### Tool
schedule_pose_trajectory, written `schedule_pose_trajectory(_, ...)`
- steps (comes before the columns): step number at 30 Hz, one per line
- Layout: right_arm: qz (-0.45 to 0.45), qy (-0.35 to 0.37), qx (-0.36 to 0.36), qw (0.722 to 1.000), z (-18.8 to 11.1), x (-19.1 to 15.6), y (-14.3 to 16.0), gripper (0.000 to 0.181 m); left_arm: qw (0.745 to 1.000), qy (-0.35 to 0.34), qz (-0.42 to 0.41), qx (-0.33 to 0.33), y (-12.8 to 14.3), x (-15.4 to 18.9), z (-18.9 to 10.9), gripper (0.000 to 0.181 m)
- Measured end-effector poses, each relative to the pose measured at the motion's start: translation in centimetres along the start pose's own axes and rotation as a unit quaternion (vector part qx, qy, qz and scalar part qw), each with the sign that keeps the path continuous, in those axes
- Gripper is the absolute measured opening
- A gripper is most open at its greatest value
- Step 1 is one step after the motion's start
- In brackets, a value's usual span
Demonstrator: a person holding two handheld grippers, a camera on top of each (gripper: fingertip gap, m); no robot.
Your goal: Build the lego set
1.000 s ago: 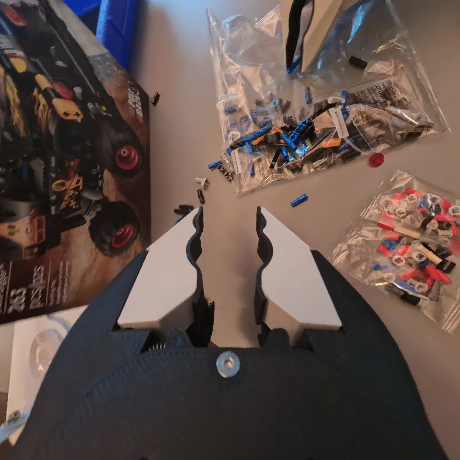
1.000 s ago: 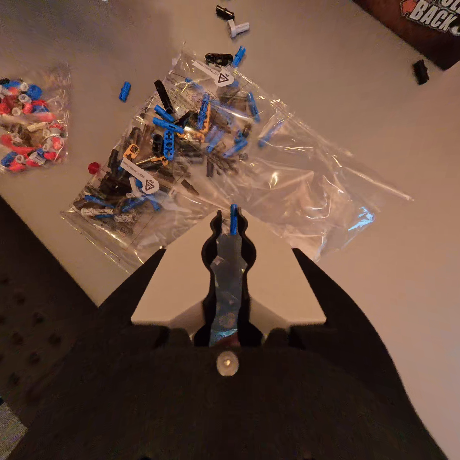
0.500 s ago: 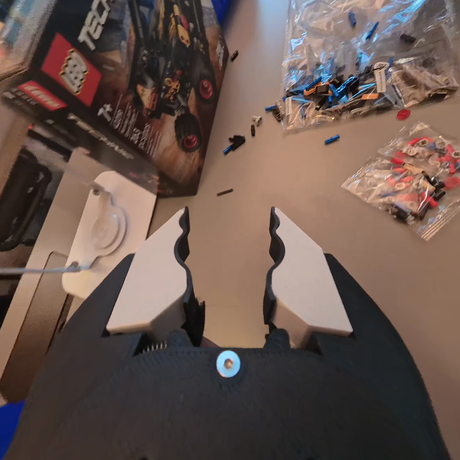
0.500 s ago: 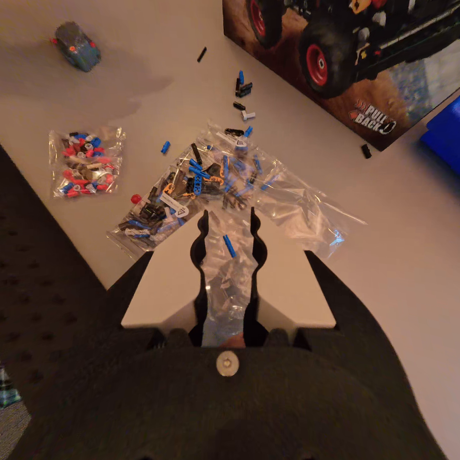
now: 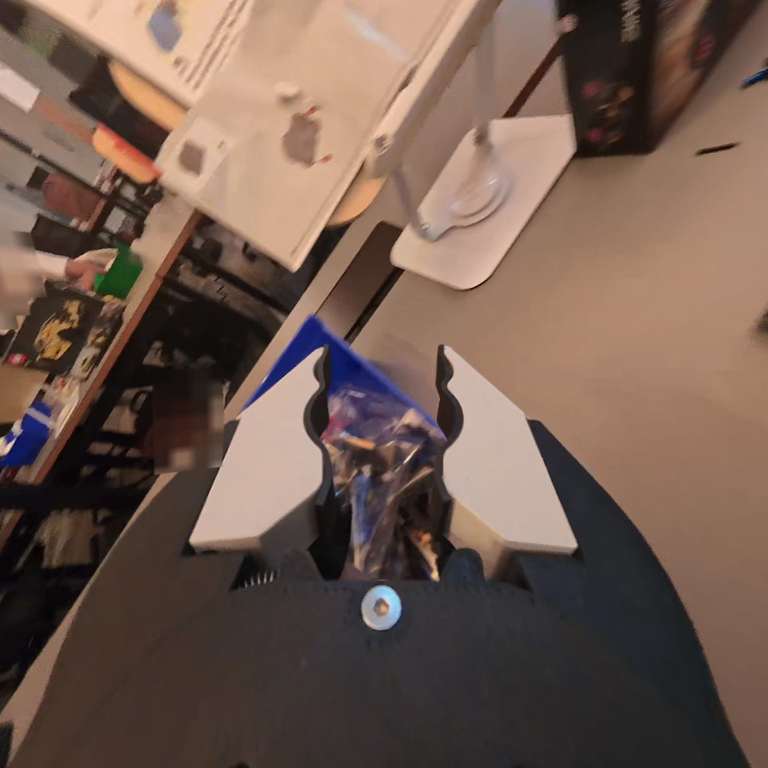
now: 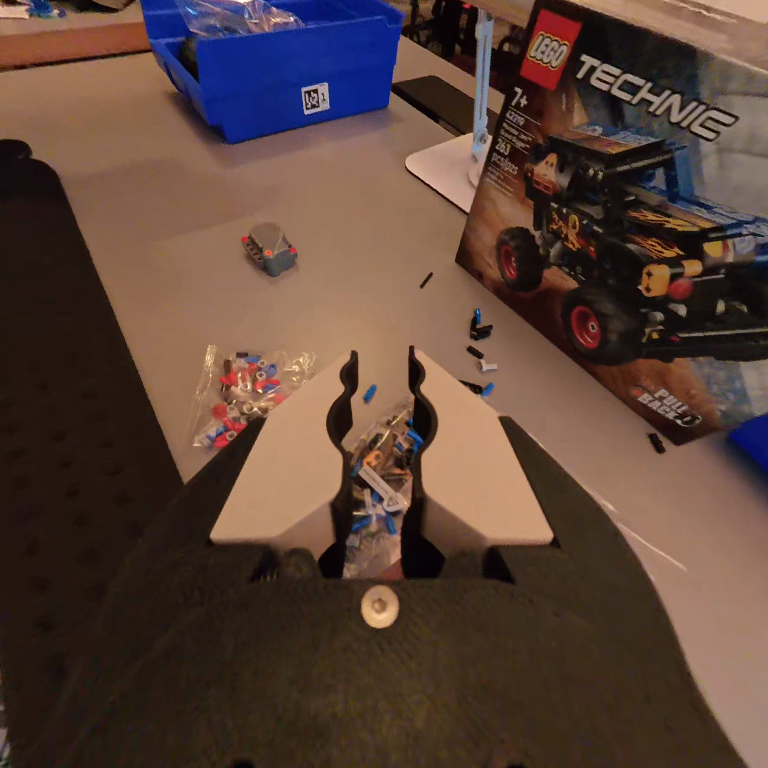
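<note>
The grey tabletop [image 6: 332, 187] lies under both tongs. Ahead and to the right of the right tongs [image 6: 381, 353] stands the set box [image 6: 623, 232], upright; far ahead sits a blue bin [image 6: 291, 79] holding clear bags. Directly beneath the right tongs lies a clear bag of parts [image 6: 382, 465], seen through the gap; a smaller bag [image 6: 245, 390] of red, blue and grey parts lies just left of them. A grey block [image 6: 270, 249] sits ahead, well apart, and loose pins [image 6: 480, 328] are scattered ahead to the right, near the box. The right tongs are spread, holding nothing. The left tongs [image 5: 382, 357] are spread wide above a blurred blue bin [image 5: 332, 357] with bagged parts, empty.
</note>
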State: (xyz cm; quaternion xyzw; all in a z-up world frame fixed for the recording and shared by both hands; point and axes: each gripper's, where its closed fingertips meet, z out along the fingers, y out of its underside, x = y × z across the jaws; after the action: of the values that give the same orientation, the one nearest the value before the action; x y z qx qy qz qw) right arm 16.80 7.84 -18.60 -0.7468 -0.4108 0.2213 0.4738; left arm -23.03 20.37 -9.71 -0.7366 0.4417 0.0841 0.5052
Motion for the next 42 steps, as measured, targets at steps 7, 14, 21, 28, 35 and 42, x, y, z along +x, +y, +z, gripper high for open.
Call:
schedule_pose_trajectory(7, -0.011, -0.022, 0.003, 1.0, 3.0, -2.1, -0.2, 0.021, 0.994, -0.069, -0.026, -0.075, 7.5, -8.5, -1.2, 0.042)
schedule_pose_trajectory(14, -0.005, -0.028, 0.01, 1.0, 4.6, -2.7, 0.1, 0.019, 0.981, 0.121, -0.037, -0.145, 12.8, -4.3, 0.9, 0.074)
schedule_pose_trajectory(21, 0.003, -0.021, 0.008, 1.0, 5.2, -2.3, 0.4, 0.018, 0.976, 0.092, 0.033, -0.195, 17.4, -2.6, 3.4, 0.017)
schedule_pose_trajectory(28, -0.005, -0.019, 0.007, 1.0, 5.4, -2.3, -0.3, 0.016, 0.989, 0.053, -0.004, -0.138, 15.6, -5.3, 3.1, 0.0)
schedule_pose_trajectory(35, -0.017, -0.032, 0.016, 0.999, 5.6, -3.0, -1.9, 0.017, 0.993, 0.041, -0.085, -0.075, 12.0, -10.0, 1.1, 0.0)
schedule_pose_trajectory(42, -0.058, -0.051, 0.021, 0.997, 6.5, -4.4, -5.6, 0.02, 0.992, 0.038, -0.099, -0.068, 8.0, -13.1, -0.3, 0.0)
